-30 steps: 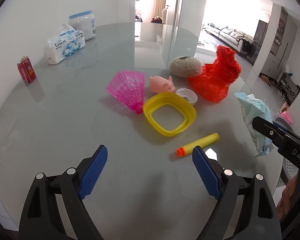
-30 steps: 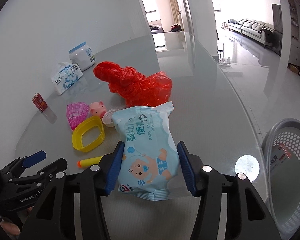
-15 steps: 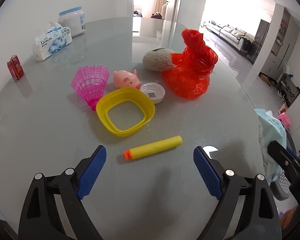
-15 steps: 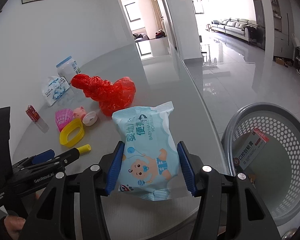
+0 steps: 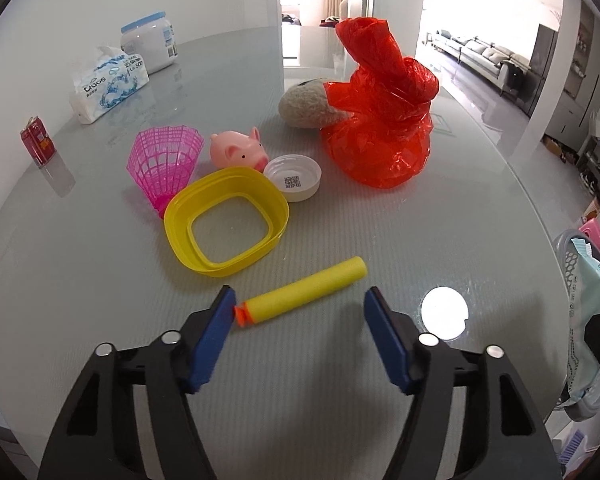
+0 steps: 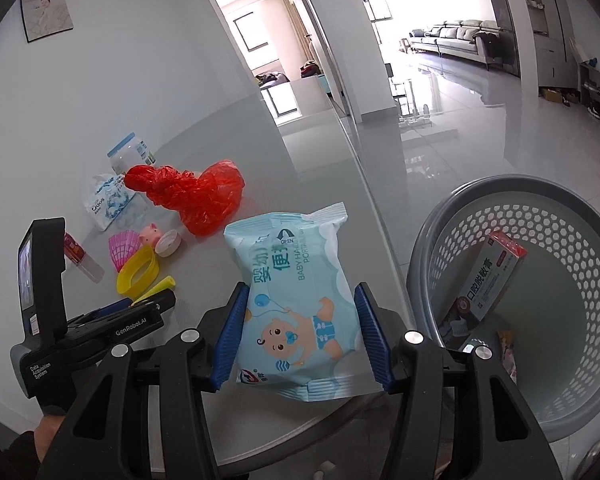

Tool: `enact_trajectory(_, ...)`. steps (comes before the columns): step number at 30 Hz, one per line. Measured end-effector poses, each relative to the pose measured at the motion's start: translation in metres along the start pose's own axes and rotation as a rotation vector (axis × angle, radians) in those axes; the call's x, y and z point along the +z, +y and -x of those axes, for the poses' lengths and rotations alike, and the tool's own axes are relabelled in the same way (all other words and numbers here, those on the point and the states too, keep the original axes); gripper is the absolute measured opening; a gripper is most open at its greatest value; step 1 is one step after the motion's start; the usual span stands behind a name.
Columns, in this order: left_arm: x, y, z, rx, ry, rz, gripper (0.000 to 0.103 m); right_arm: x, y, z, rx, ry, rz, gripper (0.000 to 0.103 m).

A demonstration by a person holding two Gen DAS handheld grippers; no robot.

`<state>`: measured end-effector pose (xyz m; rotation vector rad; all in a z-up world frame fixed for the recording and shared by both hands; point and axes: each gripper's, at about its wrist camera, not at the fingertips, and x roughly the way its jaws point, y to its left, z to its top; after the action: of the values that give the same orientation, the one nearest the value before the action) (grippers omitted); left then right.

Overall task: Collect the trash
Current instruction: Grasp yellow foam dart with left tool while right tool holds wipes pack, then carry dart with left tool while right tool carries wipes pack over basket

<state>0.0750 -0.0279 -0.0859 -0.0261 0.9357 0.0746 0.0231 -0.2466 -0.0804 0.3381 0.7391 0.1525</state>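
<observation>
The left tongs (image 5: 300,306), just closing, bracket the yellow foam dart (image 5: 304,291) on the table (image 5: 80,280).

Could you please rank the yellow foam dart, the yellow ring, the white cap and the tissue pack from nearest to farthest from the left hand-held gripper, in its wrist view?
1. Yellow foam dart, just ahead of the left hand-held gripper.
2. Yellow ring, left-centre.
3. White cap, behind the ring.
4. Tissue pack, far left.

The left tongs (image 5: 299,312), black with blue pads, fill the lower middle of the left wrist view; their jaws have just been closing and stand apart, pads pressing nothing. The right tongs (image 6: 300,330), low centre in the right wrist view, are clamped on a pale-blue wipes packet (image 6: 296,304).
</observation>
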Motion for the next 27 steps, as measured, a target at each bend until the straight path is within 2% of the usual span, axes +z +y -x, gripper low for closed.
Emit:
enact_trajectory(6, -0.002, 0.004, 0.003, -0.02, -0.006, -0.003, 0.038, 0.0, 0.003, 0.002, 0.002, -0.002, 0.008, 0.052)
enact_trajectory(8, -0.003, 0.006, 0.005, -0.032, -0.004, -0.003, 0.024, -0.001, 0.005, 0.003, 0.001, -0.001, 0.012, 0.052)
enact_trajectory(18, -0.014, 0.01, 0.017, -0.106, 0.008, -0.035, 0.019, -0.001, 0.018, 0.007, -0.005, -0.006, 0.031, 0.052)
enact_trajectory(27, -0.013, -0.006, 0.05, -0.138, -0.075, -0.109, 0.019, -0.004, 0.015, 0.02, -0.027, -0.029, 0.024, 0.052)
